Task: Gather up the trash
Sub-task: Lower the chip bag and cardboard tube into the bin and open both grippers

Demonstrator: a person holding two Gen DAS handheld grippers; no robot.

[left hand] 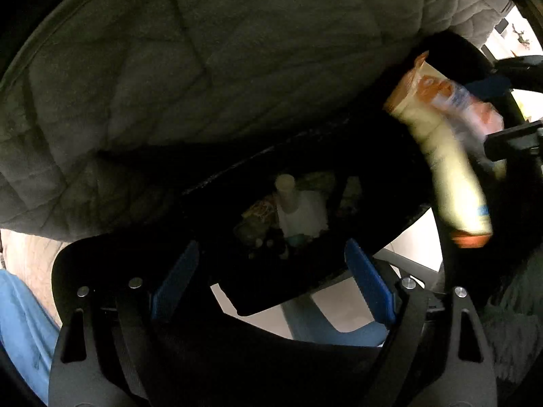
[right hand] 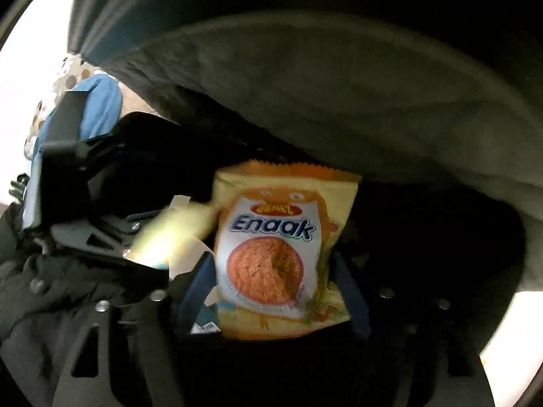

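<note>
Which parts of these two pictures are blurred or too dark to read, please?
Left wrist view: the snack packet is motion-smeared, the black bag's inside is dim. Right wrist view: the packet's print is fairly sharp, a pale wrapper beside it is blurred, the background black.

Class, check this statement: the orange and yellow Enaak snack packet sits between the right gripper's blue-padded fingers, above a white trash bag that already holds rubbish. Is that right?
Not quite. The trash bag is black, not white; the left wrist view shows its dark rim, with a white bottle and other rubbish inside. The rest stands: the orange and yellow Enaak snack packet sits between the right gripper's blue-padded fingers.
</note>
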